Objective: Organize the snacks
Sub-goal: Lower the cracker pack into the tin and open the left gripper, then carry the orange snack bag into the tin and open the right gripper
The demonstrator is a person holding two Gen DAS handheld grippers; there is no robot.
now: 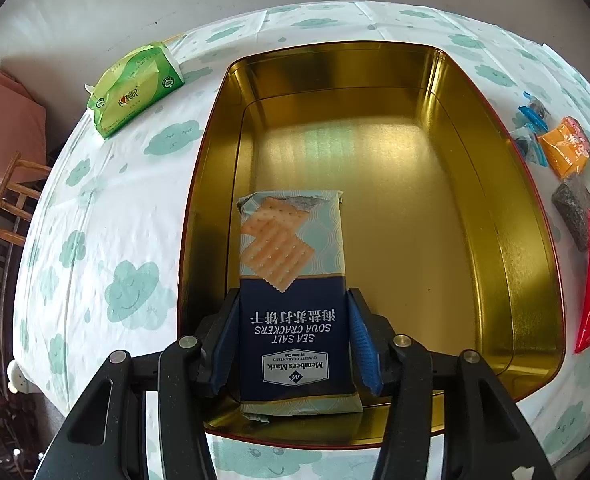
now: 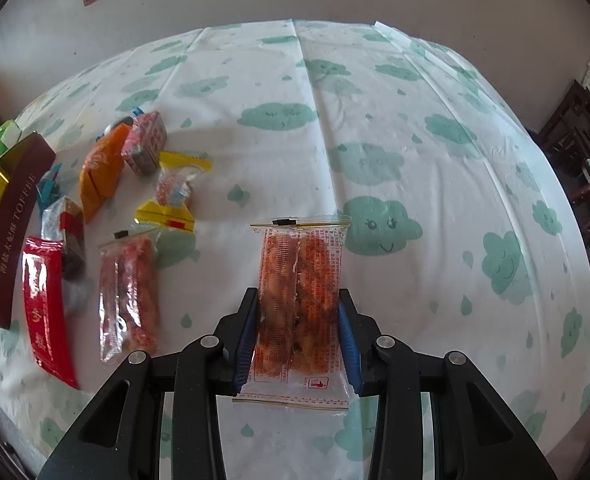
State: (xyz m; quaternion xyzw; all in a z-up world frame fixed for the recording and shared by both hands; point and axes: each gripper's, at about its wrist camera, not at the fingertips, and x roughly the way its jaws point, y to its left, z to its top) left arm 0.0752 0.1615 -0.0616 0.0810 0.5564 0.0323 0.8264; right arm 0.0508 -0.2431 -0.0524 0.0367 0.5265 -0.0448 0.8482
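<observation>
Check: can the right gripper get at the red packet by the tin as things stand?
Probably not yet: the right gripper is shut on a clear snack pack. The red packet lies uncovered on the cloth, so the path looks free once emptied.

Both hand-held grippers closed on packets

The left hand-held gripper is held low and pointed forward, its blue-padded fingers pressed against the two long sides of the cracker pack, near the pack's end closest to the wrist. The right hand-held gripper is likewise levelled forward, its blue pads closed against both edges of the clear snack packet, around that packet's nearer half.
</observation>
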